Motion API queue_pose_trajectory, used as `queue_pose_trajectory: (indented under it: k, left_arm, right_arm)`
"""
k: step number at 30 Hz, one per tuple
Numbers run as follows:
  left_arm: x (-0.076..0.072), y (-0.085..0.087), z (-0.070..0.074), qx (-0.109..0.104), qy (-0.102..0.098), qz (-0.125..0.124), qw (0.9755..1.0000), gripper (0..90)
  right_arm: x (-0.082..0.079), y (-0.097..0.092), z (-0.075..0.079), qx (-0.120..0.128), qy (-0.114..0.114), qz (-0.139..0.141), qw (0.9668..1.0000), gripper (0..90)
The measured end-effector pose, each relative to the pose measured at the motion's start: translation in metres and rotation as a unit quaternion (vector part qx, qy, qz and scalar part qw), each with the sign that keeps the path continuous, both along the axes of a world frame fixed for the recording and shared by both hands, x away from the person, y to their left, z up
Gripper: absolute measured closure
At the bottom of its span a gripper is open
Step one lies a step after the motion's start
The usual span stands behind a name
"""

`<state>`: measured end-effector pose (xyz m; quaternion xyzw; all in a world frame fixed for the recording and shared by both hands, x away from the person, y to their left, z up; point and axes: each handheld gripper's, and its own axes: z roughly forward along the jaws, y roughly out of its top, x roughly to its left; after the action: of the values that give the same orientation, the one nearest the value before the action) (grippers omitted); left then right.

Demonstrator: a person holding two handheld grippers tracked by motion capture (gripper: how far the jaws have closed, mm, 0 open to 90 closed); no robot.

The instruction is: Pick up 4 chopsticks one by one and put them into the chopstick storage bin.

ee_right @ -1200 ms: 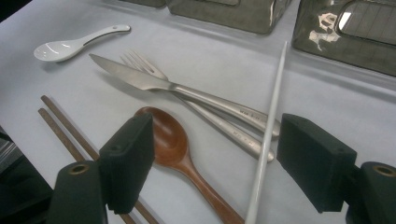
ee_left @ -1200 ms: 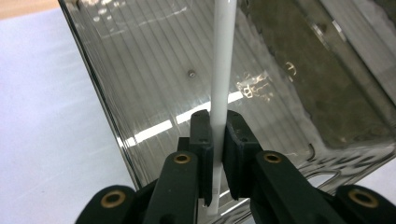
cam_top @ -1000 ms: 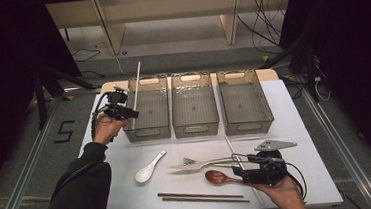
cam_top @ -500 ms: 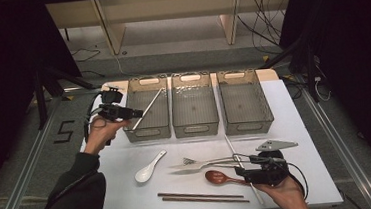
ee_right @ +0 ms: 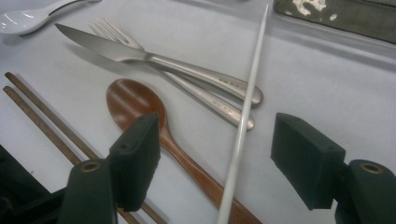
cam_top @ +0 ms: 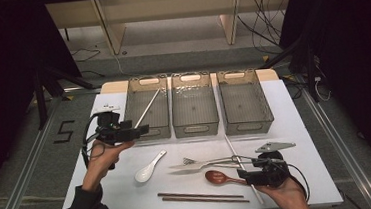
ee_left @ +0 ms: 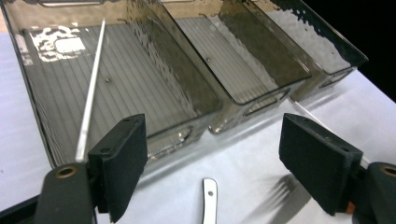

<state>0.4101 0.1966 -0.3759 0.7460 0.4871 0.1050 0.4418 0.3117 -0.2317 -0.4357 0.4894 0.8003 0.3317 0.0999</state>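
left gripper view: released left gripper (ee_left: 212,163), thin white chopstick (ee_left: 91,102) in ribbed smoky bin (ee_left: 28,93); right gripper (ee_right: 215,165) released

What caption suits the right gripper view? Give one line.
Open right gripper straddling a white chopstick beside wooden spoon, knife and fork.

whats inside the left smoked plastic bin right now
The left smoked translucent plastic bin holds one thin white chopstick, lying slantwise on its ribbed floor. The chopstick's near end is hidden behind the open left gripper, whose jaws have just been opening with nothing between them.
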Motion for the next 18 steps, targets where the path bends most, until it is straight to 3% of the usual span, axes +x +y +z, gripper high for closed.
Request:
queue_pose_trajectory:
  k: [2, 4, 9, 18]
  left_arm:
    - [-0.007, -0.005, -0.003, 0.0, -0.009, -0.002, 1.0, 22.2]
    - [-0.011, -0.009, -0.008, 0.003, -0.002, -0.015, 0.9999, 21.7]
    - [-0.019, -0.018, -0.015, 0.008, -0.008, -0.031, 0.9995, 20.0]
    - [-0.028, -0.018, -0.025, -0.006, -0.011, -0.039, 0.9991, 18.3]
  right_arm:
    - [0.0, 0.0, -0.001, -0.002, 0.001, 0.0, 1.0, 35.2]
    - [0.0, 0.0, -0.001, -0.009, 0.008, -0.001, 0.9999, 35.8]
    - [0.0, -0.001, -0.005, -0.018, 0.017, 0.0, 0.9997, 38.6]
    - [-0.001, 0.0, -0.009, -0.036, 0.036, 0.002, 0.9987, 45.9]
